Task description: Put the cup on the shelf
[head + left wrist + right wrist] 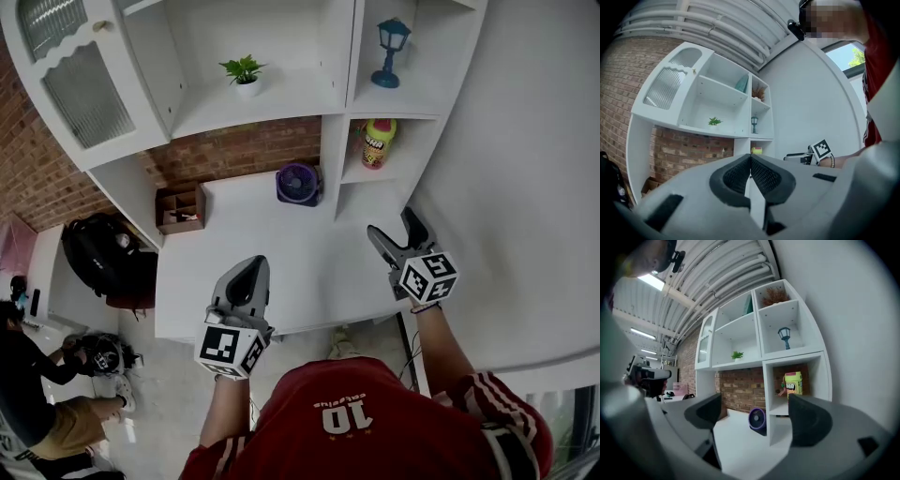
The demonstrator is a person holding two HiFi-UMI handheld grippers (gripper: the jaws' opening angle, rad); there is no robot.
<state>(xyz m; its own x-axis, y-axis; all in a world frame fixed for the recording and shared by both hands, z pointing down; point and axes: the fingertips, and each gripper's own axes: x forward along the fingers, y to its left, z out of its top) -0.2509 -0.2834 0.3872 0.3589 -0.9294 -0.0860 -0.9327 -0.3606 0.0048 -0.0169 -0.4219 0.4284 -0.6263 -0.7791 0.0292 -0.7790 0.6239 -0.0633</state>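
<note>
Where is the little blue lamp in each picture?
Head view: blue lamp, near the top, right of centre.
Left gripper view: blue lamp, tiny, centre, above the jaws.
Right gripper view: blue lamp, upper middle.
Shared landmark: potted plant, left of it in every view.

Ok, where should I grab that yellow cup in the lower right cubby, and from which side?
Around the mid-body of the yellow cup, jaws on its two sides, coming level through the cubby's open front. It stands upright, and the cubby walls block every other approach.
</note>
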